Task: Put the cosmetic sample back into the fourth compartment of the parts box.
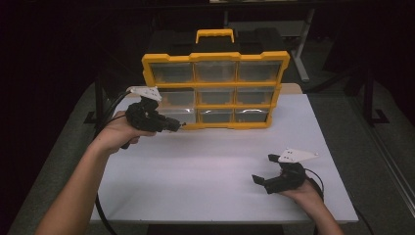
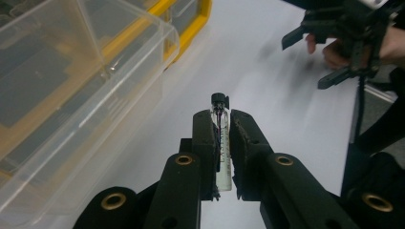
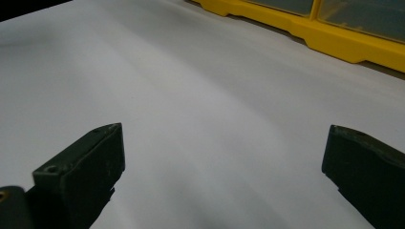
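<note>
A yellow organiser case [image 1: 215,58] with clear drawers stands upright at the back of the white table [image 1: 215,161]. My left gripper [image 1: 177,125] is at its lower left corner, shut on a small glass vial [image 2: 221,143] with a black cap. A clear plastic drawer [image 2: 71,95] juts out of the case right beside the vial. My right gripper [image 1: 264,169] rests near the table's front right, open, with nothing between its jaws. In the right gripper view the case's yellow base [image 3: 334,43] runs along the far edge.
Dark floor and metal stand legs [image 1: 301,54] surround the table. A black cable [image 1: 105,115] trails from the left gripper over the table's left edge. Bare tabletop lies between the two grippers.
</note>
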Demonstrator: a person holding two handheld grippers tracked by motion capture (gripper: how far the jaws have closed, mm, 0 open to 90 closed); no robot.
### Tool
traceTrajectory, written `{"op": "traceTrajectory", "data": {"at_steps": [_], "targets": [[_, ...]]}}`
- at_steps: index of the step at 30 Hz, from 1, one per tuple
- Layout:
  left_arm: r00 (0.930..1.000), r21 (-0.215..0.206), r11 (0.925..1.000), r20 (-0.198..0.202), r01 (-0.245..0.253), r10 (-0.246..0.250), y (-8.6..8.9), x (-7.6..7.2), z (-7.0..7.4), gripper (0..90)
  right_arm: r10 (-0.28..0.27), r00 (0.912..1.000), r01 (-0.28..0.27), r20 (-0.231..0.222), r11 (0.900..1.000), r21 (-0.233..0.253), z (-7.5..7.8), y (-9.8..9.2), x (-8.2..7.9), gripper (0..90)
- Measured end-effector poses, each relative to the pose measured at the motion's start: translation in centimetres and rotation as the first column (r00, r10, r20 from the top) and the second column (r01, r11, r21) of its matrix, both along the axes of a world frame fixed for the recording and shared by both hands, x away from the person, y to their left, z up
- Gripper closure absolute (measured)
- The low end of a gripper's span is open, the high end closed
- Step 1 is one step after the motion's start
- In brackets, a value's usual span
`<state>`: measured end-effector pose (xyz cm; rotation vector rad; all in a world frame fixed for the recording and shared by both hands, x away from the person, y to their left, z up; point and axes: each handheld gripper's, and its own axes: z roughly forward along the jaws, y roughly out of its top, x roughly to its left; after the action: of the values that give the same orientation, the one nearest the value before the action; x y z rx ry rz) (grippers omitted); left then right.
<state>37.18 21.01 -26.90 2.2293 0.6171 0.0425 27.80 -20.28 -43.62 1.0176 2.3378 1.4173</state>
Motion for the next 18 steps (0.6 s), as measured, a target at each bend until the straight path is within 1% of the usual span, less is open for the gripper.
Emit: {"op": "traceTrajectory", "data": {"at_steps": [1,2,4,5,12,18], "targets": [[1.0000,0.006,1.0000,0.003,0.005,-0.005,0.1,0.2,0.2,81.1,0.000,1.0000,0.000,0.000,1.000,0.000,0.0,0.0,0.0,0.3],[1.0000,-0.004,1.0000,-0.006,-0.002,0.002,0.1,0.2,0.3,81.1,-0.001,1.0000,0.001,0.001,1.000,0.001,0.0,0.0,0.0,0.3],[1.0000,0.002,1.0000,-0.002,0.006,-0.006,0.2,0.4,0.7,81.1,-0.003,1.0000,0.003,0.001,1.000,0.002,0.0,0.0,0.0,0.3],[1.0000,0.000,1.0000,-0.002,0.000,0.000,0.2,0.4,0.9,81.1,-0.002,1.0000,0.002,0.001,1.000,0.002,0.0,0.0,0.0,0.3],[0.9999,0.016,0.9998,0.014,-0.007,0.007,0.3,1.1,2.5,81.1,-0.004,1.0000,0.004,0.002,1.000,0.001,0.0,0.0,0.0,0.3],[0.9995,0.024,0.9996,0.029,-0.014,0.013,0.1,1.7,3.5,81.1,-0.004,1.0000,0.004,0.003,1.000,0.000,0.0,0.0,0.0,0.3]]}}
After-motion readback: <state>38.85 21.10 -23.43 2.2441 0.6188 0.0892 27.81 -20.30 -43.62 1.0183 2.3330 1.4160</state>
